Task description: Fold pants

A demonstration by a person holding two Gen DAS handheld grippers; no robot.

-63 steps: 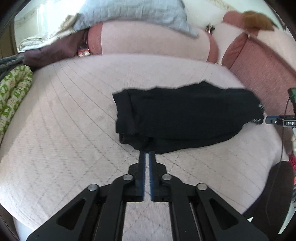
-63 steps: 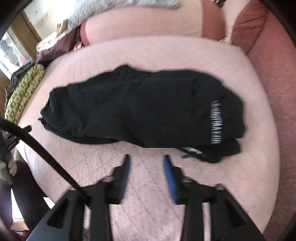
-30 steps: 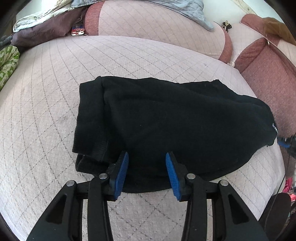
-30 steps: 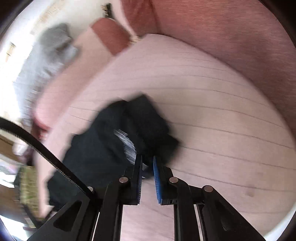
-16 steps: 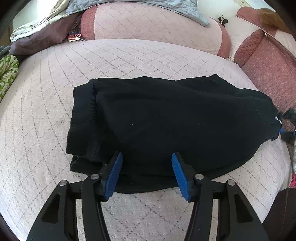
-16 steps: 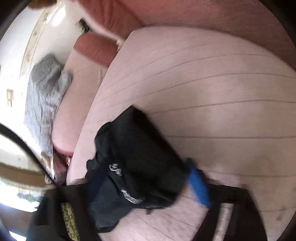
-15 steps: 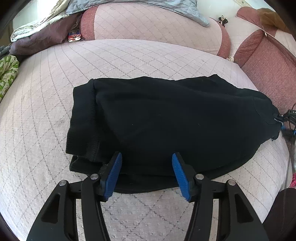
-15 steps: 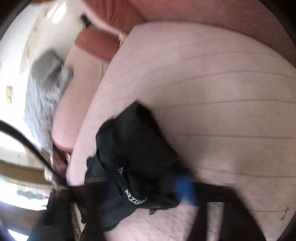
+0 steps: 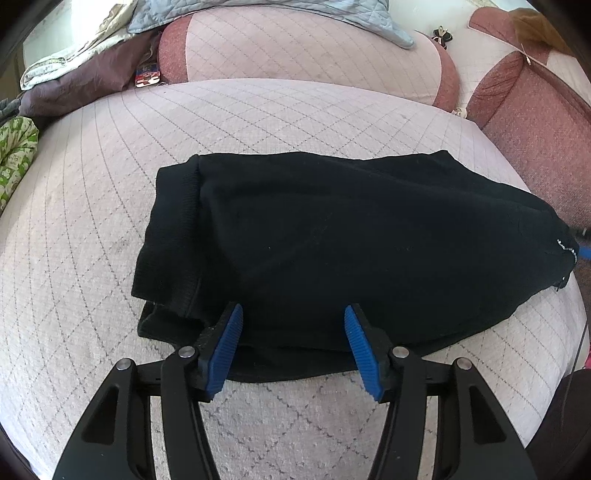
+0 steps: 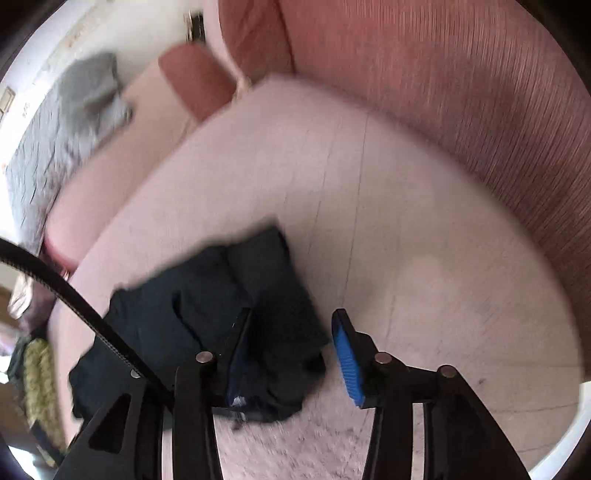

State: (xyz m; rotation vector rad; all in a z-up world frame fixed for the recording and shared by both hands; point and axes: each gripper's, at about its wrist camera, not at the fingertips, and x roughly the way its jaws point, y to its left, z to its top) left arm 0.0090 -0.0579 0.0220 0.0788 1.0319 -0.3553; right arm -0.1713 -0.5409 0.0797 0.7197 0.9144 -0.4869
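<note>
Black pants [image 9: 332, 240] lie folded in a wide bundle on the pink quilted sofa seat [image 9: 92, 221]. My left gripper [image 9: 293, 325] is open, its blue pads [image 9: 229, 343] over the near edge of the pants near their left end. My right gripper [image 10: 290, 336] is open over the right end of the pants [image 10: 207, 314]. Its left finger lies over the cloth and its right blue pad [image 10: 345, 358] stands just off the cloth's edge. The right wrist view is blurred. A tip of the right gripper shows at the right edge of the left wrist view [image 9: 585, 252].
Pink and red back cushions [image 9: 314, 48] run along the far side, with a grey quilt [image 9: 258, 11] and dark clothes [image 9: 81, 81] on them. A green patterned cloth [image 9: 14, 155] lies at the left. A red armrest [image 10: 461, 92] borders the right end. A black cable [image 10: 66, 295] crosses the right wrist view.
My left gripper opened from shut and moved in over the near edge of the pants. My right gripper swung round to the right end of the pants, closed and opened again.
</note>
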